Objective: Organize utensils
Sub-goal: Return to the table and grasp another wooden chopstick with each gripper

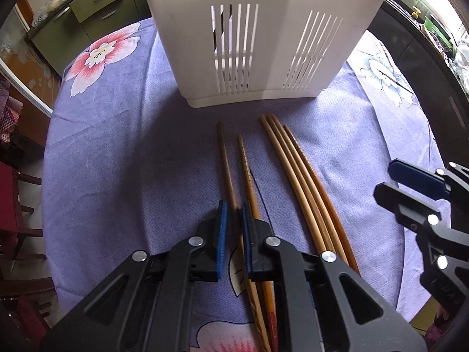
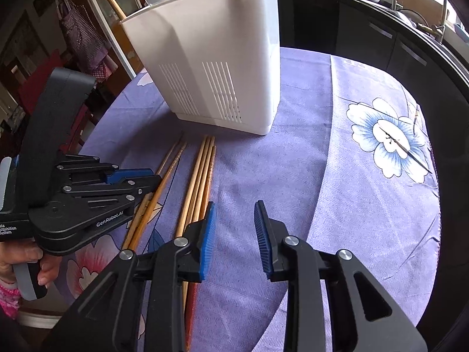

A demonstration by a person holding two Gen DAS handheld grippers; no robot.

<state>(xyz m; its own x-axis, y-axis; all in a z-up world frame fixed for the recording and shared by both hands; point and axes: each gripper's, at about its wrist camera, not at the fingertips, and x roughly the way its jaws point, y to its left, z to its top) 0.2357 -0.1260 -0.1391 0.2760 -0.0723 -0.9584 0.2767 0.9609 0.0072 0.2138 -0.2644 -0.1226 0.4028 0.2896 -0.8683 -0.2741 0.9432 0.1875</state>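
Left hand-held gripper (image 1: pixel 234 220) is clamped on one brown wooden chopstick (image 1: pixel 227 161) of a loose pair lying on the purple floral-clothed worktop (image 1: pixel 117 176). Right hand-held gripper (image 2: pixel 234 223) is held part open, empty, beside a bundle of four tan chopsticks (image 2: pixel 202 176). White slotted plastic utensil holder (image 2: pixel 222 58) is stood toward the far edge

The left gripper (image 1: pixel 234 228) pointed steeply downward, its jaws drawn nearly together with only a narrow gap between the blue pads. A hand (image 2: pixel 27 267) gripped its handle from below. The right gripper (image 2: pixel 234 234) tilted downward too, jaws parted and the space between them bare.
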